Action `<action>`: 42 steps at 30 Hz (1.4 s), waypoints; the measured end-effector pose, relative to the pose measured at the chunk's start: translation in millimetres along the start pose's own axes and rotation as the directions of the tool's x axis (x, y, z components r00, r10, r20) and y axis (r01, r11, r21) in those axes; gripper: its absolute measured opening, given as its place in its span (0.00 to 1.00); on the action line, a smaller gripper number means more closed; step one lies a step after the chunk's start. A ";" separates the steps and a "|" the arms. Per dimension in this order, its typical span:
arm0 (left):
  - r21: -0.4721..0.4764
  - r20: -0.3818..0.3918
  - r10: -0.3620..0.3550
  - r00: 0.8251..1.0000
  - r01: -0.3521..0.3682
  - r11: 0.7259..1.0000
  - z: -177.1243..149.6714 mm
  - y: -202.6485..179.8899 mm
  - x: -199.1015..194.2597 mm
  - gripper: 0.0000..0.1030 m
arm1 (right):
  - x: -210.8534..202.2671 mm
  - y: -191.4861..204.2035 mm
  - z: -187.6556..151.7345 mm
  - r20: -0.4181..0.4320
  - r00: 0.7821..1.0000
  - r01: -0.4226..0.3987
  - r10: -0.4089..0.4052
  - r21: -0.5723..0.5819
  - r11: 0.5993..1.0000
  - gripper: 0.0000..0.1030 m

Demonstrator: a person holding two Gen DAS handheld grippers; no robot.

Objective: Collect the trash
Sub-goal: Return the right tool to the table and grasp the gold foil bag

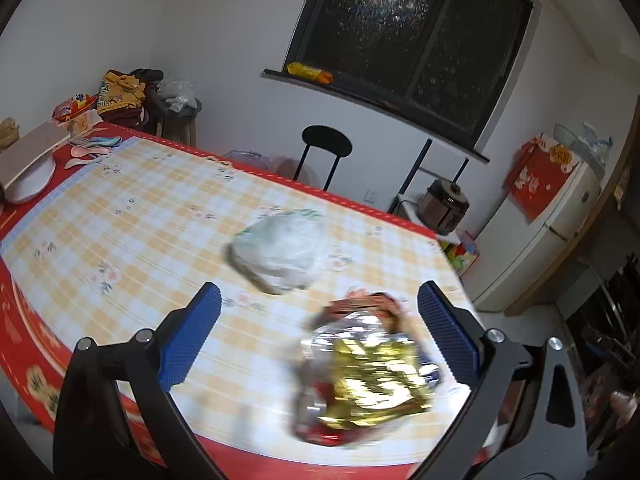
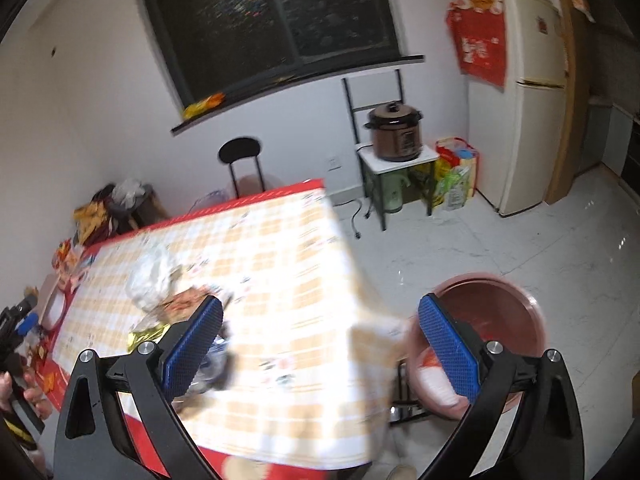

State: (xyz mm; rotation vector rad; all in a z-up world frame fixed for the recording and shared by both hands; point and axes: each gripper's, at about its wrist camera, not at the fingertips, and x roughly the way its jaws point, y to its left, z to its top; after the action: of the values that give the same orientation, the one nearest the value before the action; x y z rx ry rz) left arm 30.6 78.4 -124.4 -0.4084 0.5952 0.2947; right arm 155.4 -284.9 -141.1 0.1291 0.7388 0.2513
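The left claw (image 1: 319,336) is spread wide and holds nothing; the crumpled gold-and-silver wrapper (image 1: 368,380) lies on the desk (image 1: 132,216) near its right finger, with a clear plastic bag (image 1: 280,252) just beyond. Centre the wrapper between the fingers before closing. The right claw (image 2: 320,344), also wide and empty, hovers over the desk's near right corner beside the pink basin (image 2: 496,320), seemingly the trash bin.
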 end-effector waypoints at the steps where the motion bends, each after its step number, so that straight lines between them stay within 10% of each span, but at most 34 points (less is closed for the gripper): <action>1: 0.011 -0.009 -0.003 1.000 0.003 1.000 2.2 12.6 4.6 0.94 | 4.6 13.9 -3.7 -0.009 1.000 0.002 -0.002 -0.007 1.000 0.94; 15: 0.019 -0.133 -0.072 0.989 0.076 0.997 14.2 132.0 54.8 0.94 | 112.3 198.3 -74.9 -0.224 0.974 -0.079 0.029 -0.216 0.973 0.94; 32: 0.004 -0.215 -0.118 0.969 0.122 0.993 12.5 142.6 89.5 0.94 | 179.2 204.1 -89.1 -0.399 0.907 -0.191 0.135 -0.105 0.976 0.82; 42: 0.032 -0.235 -0.148 0.961 0.160 0.987 13.2 118.2 102.2 0.94 | 171.6 208.1 -81.7 -0.402 0.890 -0.266 0.214 -0.079 0.961 0.55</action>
State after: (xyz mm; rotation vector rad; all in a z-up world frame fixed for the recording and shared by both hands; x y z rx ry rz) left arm 72.6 203.6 -208.9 -0.4414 0.7935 0.0821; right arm 184.3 -35.9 -269.8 0.0435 1.1032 0.5743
